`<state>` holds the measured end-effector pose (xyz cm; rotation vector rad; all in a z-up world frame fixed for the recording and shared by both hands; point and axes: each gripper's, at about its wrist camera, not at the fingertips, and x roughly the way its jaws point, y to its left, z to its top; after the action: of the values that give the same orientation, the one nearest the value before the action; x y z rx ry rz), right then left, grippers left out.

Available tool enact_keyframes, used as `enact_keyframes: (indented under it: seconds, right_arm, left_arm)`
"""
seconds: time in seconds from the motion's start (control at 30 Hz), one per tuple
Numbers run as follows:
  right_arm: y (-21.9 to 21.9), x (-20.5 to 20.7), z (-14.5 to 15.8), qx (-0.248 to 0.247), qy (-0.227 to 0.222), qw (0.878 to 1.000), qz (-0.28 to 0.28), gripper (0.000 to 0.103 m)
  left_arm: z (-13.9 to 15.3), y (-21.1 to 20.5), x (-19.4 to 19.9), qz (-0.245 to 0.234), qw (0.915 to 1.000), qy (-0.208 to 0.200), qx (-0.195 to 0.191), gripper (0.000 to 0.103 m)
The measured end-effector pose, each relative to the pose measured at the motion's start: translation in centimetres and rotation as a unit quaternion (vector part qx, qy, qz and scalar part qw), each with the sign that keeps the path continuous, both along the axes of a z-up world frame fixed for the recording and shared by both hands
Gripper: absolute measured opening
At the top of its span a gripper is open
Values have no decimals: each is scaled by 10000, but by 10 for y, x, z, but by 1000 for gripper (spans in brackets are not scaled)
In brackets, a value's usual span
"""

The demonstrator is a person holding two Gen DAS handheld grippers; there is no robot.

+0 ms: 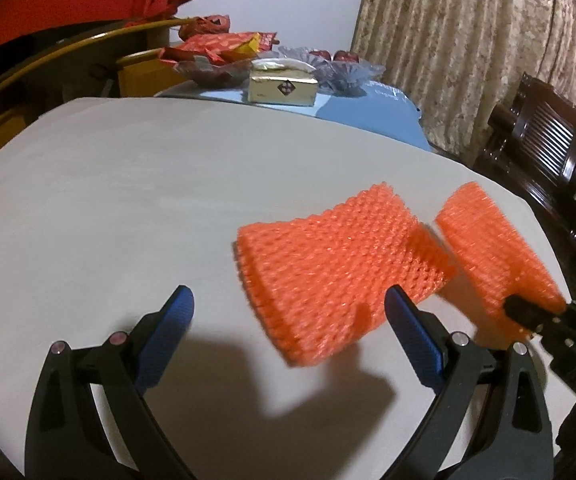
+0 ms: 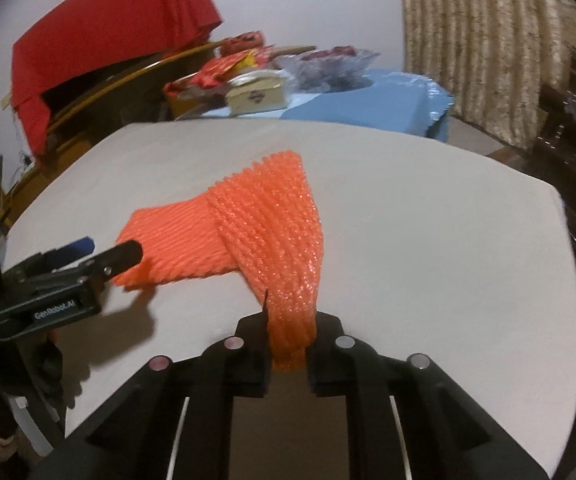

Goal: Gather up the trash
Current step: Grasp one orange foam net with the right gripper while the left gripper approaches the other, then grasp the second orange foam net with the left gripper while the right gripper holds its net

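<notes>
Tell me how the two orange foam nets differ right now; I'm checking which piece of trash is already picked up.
The right-hand foam net is pinched at its near end by the right tool, whose jaws are shut on it; the left-hand foam net lies loose on the white table. The left tool stands open beside the left-hand net, not gripping it. In the right wrist view the right-hand net overlaps the left-hand one. Both are orange mesh sleeves.

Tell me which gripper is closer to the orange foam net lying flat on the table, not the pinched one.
Left. The left gripper stands open, the flat foam net partly between its fingers, untouched. The right gripper is shut on the other foam net, beside the flat one.
</notes>
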<state>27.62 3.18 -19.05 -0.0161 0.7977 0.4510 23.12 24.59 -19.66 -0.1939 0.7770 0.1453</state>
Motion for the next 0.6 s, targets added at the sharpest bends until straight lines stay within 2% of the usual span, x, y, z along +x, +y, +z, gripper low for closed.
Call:
enact_keyframes:
  seconds: [0.1,0.13,0.2,0.3,0.37,0.4,0.5,0.6]
  right_arm:
    - [-12,5,2,-24,-28,9999,-160,13]
    - [-14,6,2,-31,-35,9998,-193,13]
    - [-19,8,2,-32,-27,9997,-253,13]
    - [-22,7,1,-47,-22,9996,-285,13]
    - [-23,7,0,-52,-4,9996,-293,13]
    - [-23,7,0,-52,2,9996,-294,13]
    - [-23,4,0,-49,6,9995,-303,13]
    - [-23,3,3,-35,-15,9995,-325,13]
  left_arm:
    - [-6,-5,10,-82,9998,187,-67,86]
    - [-8,-6,12,-118,9995,254,-113,80]
    - [-14,-9,17,-164,9989,391,-200,76]
    - [-14,-12,18,-203,9988,392,-220,62]
    - [-13,-16,19,-206,9990,377,-122,48]
    - [-10,-19,18,-214,9992,329,-22,45]
    - [-4,-23,16,-229,9993,245,143,11]
    - [1,-25,13,-221,9995,193,114,12]
